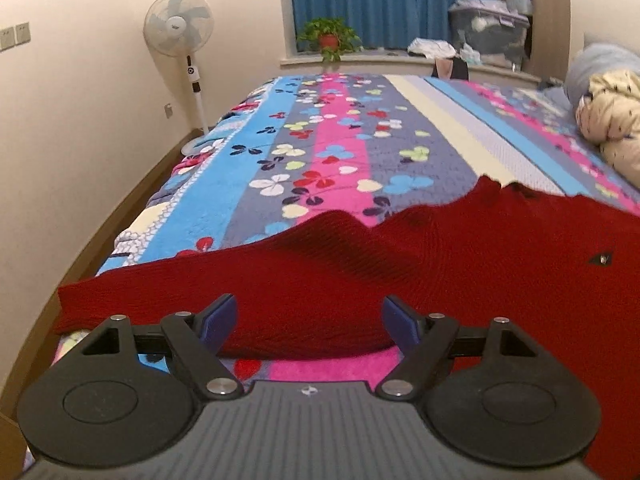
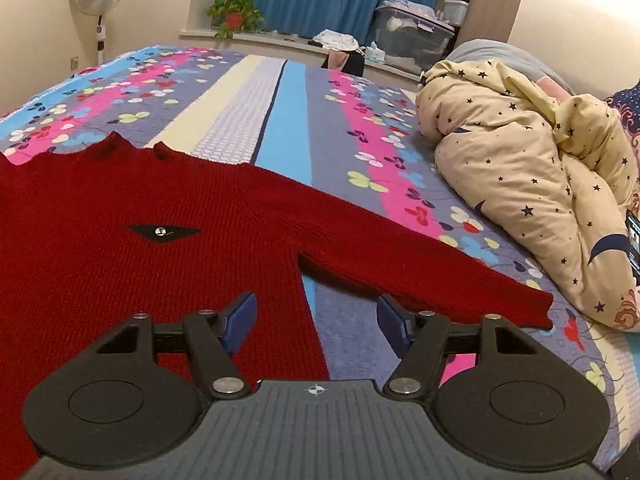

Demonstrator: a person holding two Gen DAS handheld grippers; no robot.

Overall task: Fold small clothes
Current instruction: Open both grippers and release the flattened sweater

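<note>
A small red knit sweater (image 2: 120, 208) lies spread flat, front up, on the bed, with a dark diamond badge (image 2: 163, 233) on the chest. Its right sleeve (image 2: 420, 276) stretches out to the right. In the left wrist view the sweater (image 1: 400, 264) shows with its left sleeve (image 1: 160, 300) reaching left, slightly humped. My left gripper (image 1: 310, 320) is open and empty, just above the left sleeve's lower edge. My right gripper (image 2: 316, 322) is open and empty, over the body's right edge below the armpit.
The bed has a flowered striped quilt (image 2: 280, 120). A bundled cream duvet with stars (image 2: 520, 168) lies at the right. A standing fan (image 1: 180, 32), a potted plant (image 1: 328, 38) and storage bins (image 1: 488, 28) are by the far wall and blue curtain.
</note>
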